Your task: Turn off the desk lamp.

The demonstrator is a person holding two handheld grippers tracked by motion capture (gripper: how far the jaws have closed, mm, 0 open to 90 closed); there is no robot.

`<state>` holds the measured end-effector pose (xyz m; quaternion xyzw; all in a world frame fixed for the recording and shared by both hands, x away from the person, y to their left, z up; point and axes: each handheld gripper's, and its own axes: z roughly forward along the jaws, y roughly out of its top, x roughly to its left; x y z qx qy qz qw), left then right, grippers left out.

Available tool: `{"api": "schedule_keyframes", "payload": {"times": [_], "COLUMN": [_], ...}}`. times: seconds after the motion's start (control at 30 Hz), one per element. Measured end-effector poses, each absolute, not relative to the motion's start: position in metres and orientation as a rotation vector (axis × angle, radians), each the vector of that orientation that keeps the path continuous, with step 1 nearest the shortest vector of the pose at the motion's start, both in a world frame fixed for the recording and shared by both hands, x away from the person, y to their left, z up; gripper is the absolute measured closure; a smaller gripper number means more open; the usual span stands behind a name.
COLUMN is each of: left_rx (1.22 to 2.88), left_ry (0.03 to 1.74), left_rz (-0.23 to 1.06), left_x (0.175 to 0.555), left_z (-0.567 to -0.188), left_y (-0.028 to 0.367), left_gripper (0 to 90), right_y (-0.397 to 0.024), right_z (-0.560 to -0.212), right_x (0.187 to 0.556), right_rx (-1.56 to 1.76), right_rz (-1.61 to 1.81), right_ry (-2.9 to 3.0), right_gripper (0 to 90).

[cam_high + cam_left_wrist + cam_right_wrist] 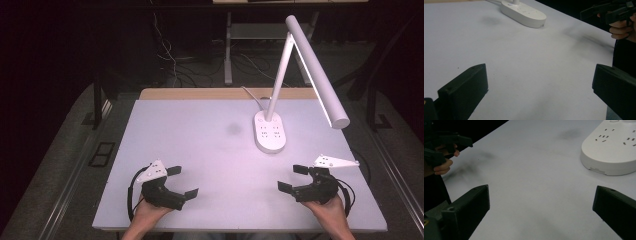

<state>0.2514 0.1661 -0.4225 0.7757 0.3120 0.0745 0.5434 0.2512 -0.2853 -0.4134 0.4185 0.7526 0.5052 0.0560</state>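
White and folded at its elbow, the desk lamp (280, 90) stands right of centre in the high view, its base (270, 131) flat on the pale table (200, 150) with the cord running off the far edge, well apart from both tools. At the lower left, the left gripper (183, 181) rests released, jaws spread over bare tabletop; at the lower right, the right gripper (293, 178) mirrors it, grasping nothing. Both point inward, seemingly poised for a reach toward the lamp.
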Motion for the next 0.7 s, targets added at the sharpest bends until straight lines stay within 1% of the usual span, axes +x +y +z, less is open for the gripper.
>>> {"api": "schedule_keyframes", "payload": {"times": [0.7], "left_rx": [1.842], "left_ry": [0.741], "left_rz": [0.176], "left_x": [0.2511], "left_z": [-0.4224], "left_y": [0.1670], "left_gripper": [0.0], "right_y": [-0.2852], "right_z": [-0.4132], "right_x": [0.2489], "right_rx": [1.279], "right_rz": [1.518], "right_ry": [2.302], "right_gripper": [0.9]}}
